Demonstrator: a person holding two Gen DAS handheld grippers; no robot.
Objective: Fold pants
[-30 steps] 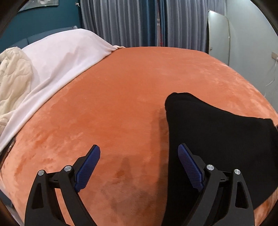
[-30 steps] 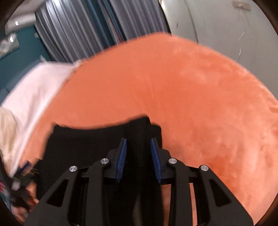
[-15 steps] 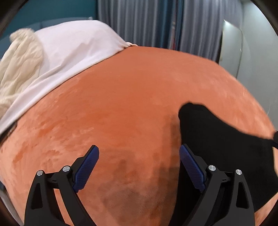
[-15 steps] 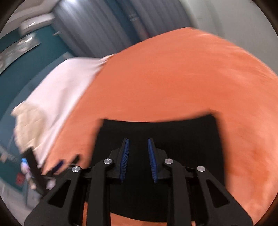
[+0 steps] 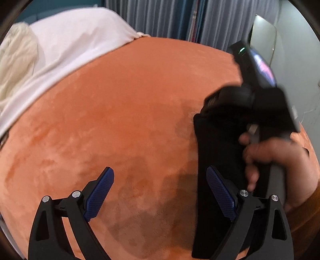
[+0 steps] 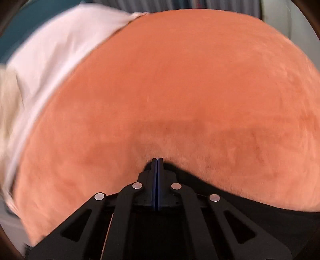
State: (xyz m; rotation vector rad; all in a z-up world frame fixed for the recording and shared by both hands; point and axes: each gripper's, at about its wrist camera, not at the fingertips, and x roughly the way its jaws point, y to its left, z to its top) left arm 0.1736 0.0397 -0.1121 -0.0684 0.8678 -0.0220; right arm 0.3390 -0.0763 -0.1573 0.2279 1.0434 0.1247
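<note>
The black pants point(image 5: 218, 148) lie folded on the orange plush bed cover point(image 5: 124, 112), at the right of the left wrist view. My left gripper point(image 5: 160, 192) is open and empty, its right finger at the pants' left edge. The right gripper body point(image 5: 258, 80) and the hand holding it show above the pants in that view. In the right wrist view my right gripper point(image 6: 157, 162) is shut, with the black pants point(image 6: 250, 206) spreading under and beside the fingertips; whether cloth is pinched between the pads is not clear.
A white sheet point(image 5: 66, 44) and a cream quilt point(image 5: 16, 66) cover the far left of the bed. Grey curtains point(image 5: 160, 18) hang behind. A mirror point(image 5: 264, 38) leans on the right wall. Open orange cover point(image 6: 190, 84) stretches ahead of the right gripper.
My right gripper closed fully and swung over to the pants' far edge, coming into the left wrist view. My left gripper stayed open and tilted slightly.
</note>
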